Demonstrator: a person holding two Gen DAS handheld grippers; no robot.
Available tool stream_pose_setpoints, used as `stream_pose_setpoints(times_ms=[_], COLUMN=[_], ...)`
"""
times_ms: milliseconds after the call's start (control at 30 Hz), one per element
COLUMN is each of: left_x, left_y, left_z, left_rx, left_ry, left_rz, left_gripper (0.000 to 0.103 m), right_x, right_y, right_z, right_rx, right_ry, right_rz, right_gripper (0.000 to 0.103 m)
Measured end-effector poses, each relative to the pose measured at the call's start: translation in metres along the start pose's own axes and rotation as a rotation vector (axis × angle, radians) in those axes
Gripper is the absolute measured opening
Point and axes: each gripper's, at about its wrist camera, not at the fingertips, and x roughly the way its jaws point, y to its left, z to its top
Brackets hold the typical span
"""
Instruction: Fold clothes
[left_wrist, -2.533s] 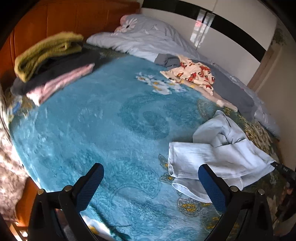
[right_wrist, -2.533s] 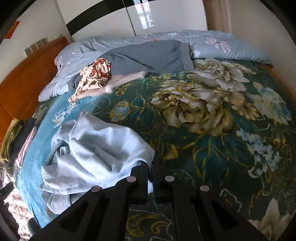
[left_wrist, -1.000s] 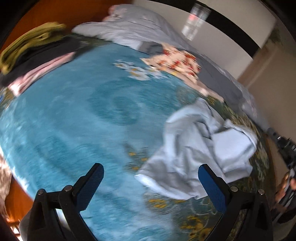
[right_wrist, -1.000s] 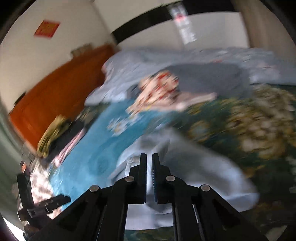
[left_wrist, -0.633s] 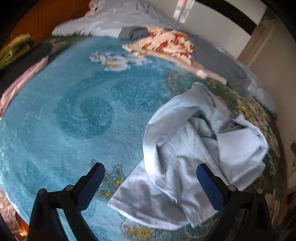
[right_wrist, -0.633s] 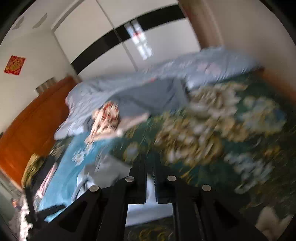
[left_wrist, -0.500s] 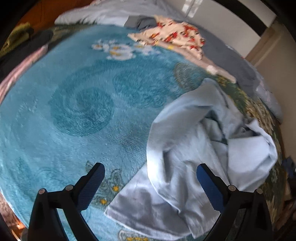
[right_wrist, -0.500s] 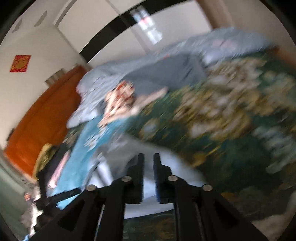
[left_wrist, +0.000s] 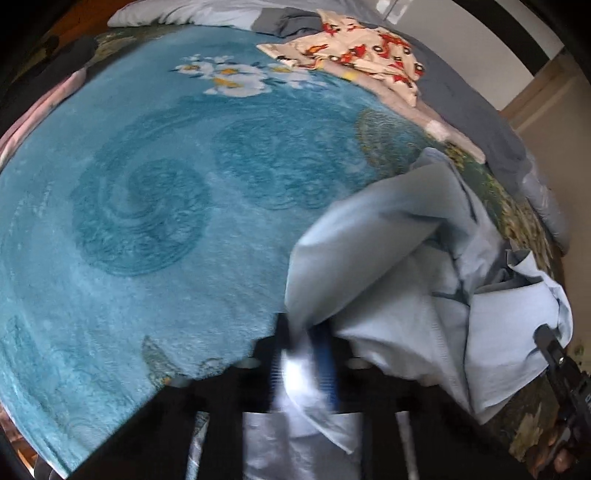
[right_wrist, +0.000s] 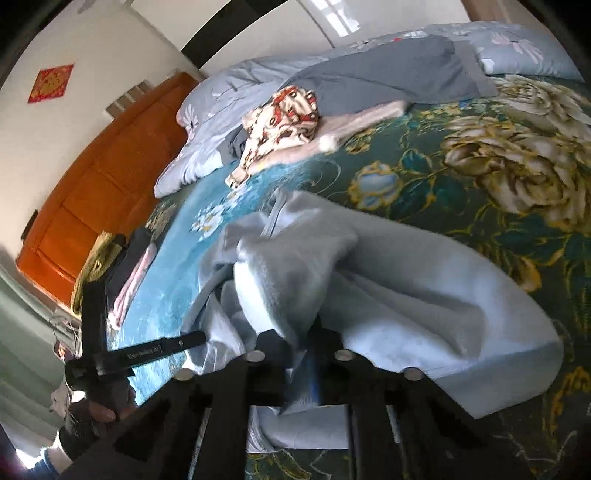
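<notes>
A crumpled pale blue garment (left_wrist: 399, 258) lies on the bed's blue-green blanket (left_wrist: 147, 192). My left gripper (left_wrist: 304, 354) is shut on one edge of the garment, with cloth pinched between its blue pads. My right gripper (right_wrist: 301, 350) is shut on another edge of the same garment (right_wrist: 388, 280), which bunches up in front of it. The right gripper also shows at the right edge of the left wrist view (left_wrist: 557, 358). The left gripper also shows at the left in the right wrist view (right_wrist: 140, 354).
A red-patterned cream garment (left_wrist: 354, 55) and a grey garment (right_wrist: 388, 77) lie at the far side of the bed by the pillows. A stack of folded clothes (right_wrist: 125, 266) sits near the wooden headboard (right_wrist: 103, 184). A pink folded piece (left_wrist: 33, 110) shows at the left.
My left gripper was open above the garment and has now closed on its edge. My right gripper swung around while shut and now holds the garment's other edge.
</notes>
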Motion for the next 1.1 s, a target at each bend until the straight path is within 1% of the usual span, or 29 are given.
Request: stream_pose_setpoints(times_ms=[100, 133, 300, 367, 433, 500, 567, 700, 800, 900, 1033, 1100], left_x=[-0.016, -0.024, -0.065, -0.081, -0.092, -0.103, -0.117, -0.143, -0.153, -0.145, -0.120, -0.108], left_y=[-0.001, 0.001, 0.018, 0.024, 0.033, 0.045, 0.057, 0.093, 0.128, 0.153, 0.166, 0.172], left_z=[0.002, 0.003, 0.016, 0.020, 0.023, 0.025, 0.027, 0.030, 0.026, 0.018, 0.000, -0.008], left_rx=[0.016, 0.017, 0.002, 0.001, -0.005, -0.017, -0.028, -0.084, -0.147, -0.184, -0.183, -0.198], left_ry=[-0.058, -0.084, -0.217, -0.267, -0.296, -0.321, -0.359, -0.416, -0.425, -0.376, -0.294, -0.252], left_rz=[0.030, 0.040, 0.073, 0.094, 0.099, 0.099, 0.123, 0.144, 0.166, 0.182, 0.218, 0.215], left_gripper=[0.006, 0.005, 0.005, 0.005, 0.005, 0.005, 0.005, 0.005, 0.005, 0.005, 0.005, 0.005], right_x=[-0.023, -0.035, -0.114, -0.143, -0.171, -0.194, -0.212, -0.232, -0.231, -0.211, -0.180, -0.169], right_y=[-0.009, -0.014, -0.042, -0.053, -0.065, -0.077, -0.089, -0.109, -0.126, -0.144, -0.169, -0.173], right_z=[0.012, 0.017, 0.039, 0.047, 0.052, 0.054, 0.054, 0.052, 0.047, 0.035, 0.018, 0.009], right_rx=[0.001, 0.003, 0.015, 0.033, 0.053, 0.072, 0.093, 0.133, 0.162, 0.200, 0.254, 0.271], right_ry=[-0.071, -0.109, -0.329, -0.394, -0.459, -0.504, -0.534, -0.551, -0.523, -0.446, -0.332, -0.289], right_rz=[-0.053, -0.081, -0.277, -0.339, -0.408, -0.467, -0.513, -0.577, -0.608, -0.614, -0.614, -0.618], right_gripper=[0.004, 0.004, 0.004, 0.004, 0.004, 0.004, 0.004, 0.004, 0.004, 0.004, 0.004, 0.004])
